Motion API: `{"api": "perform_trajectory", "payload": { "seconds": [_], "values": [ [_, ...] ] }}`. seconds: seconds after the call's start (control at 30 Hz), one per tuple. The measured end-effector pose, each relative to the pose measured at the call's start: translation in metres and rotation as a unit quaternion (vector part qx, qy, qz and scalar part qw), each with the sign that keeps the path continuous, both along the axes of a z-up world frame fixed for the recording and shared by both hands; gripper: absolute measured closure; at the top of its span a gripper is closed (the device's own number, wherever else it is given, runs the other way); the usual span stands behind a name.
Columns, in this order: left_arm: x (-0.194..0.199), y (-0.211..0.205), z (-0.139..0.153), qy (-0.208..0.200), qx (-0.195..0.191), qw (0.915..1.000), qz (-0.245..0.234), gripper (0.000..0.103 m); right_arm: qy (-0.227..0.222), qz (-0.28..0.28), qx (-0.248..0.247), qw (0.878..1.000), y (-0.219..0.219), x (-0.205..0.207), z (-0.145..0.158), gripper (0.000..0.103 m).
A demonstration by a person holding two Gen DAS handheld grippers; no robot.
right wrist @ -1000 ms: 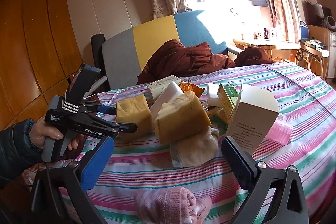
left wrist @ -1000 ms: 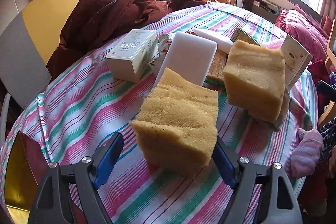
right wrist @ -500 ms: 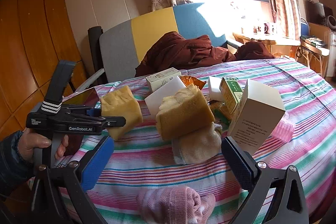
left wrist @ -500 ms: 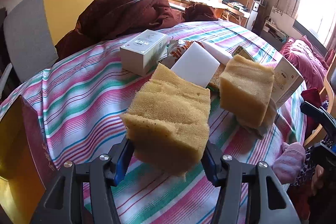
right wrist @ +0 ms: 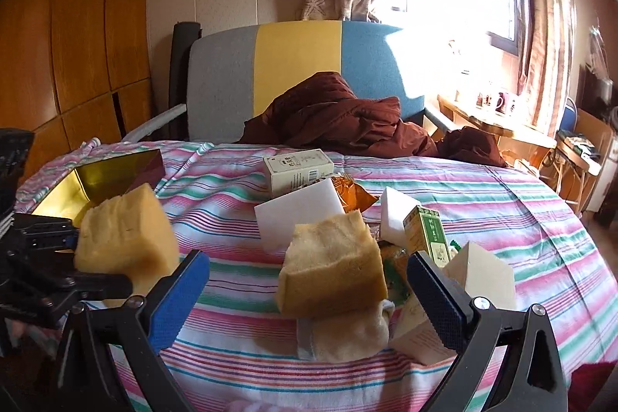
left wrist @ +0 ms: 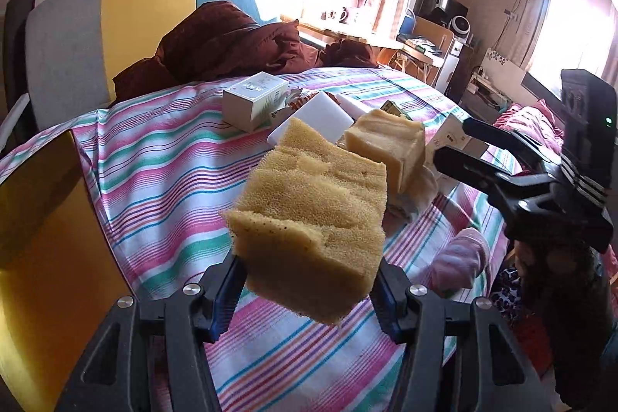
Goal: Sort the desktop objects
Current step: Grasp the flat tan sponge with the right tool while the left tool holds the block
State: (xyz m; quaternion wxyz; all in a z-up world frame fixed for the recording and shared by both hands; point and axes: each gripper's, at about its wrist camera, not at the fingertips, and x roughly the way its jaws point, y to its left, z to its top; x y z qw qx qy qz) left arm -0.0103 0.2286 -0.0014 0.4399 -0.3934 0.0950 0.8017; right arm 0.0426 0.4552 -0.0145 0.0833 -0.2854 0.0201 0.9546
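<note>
Yellow sponge [left wrist: 309,230] sits pinched in my left claw [left wrist: 309,292], lifted clear of the striped tablecloth [left wrist: 162,157] for sorting; my right claw [right wrist: 309,296] hangs spread before the second sponge [right wrist: 332,265].

Yellow sponge [left wrist: 313,226] in left gripper [left wrist: 309,290]

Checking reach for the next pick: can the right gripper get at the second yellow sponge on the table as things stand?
Probably yes. The right gripper is open and empty, and the second yellow sponge sits between its fingers on a folded cloth, its near face unobstructed.
</note>
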Motion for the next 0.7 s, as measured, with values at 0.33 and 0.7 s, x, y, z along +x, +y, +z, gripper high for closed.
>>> {"api": "perform_trajectory", "payload": {
  "seconds": [0.33, 0.7],
  "values": [
    [0.011, -0.03, 0.002, -0.016, 0.037, 0.999, 0.018, 0.043, -0.093, 0.02, 0.06, 0.994, 0.008, -0.053, -0.017, 0.0],
    [0.016, -0.053, 0.006, -0.016, 0.056, 0.9976, 0.039, 0.043, -0.15, 0.014, 0.085, 0.985, 0.009, -0.073, -0.035, 0.018]
  ]
}}
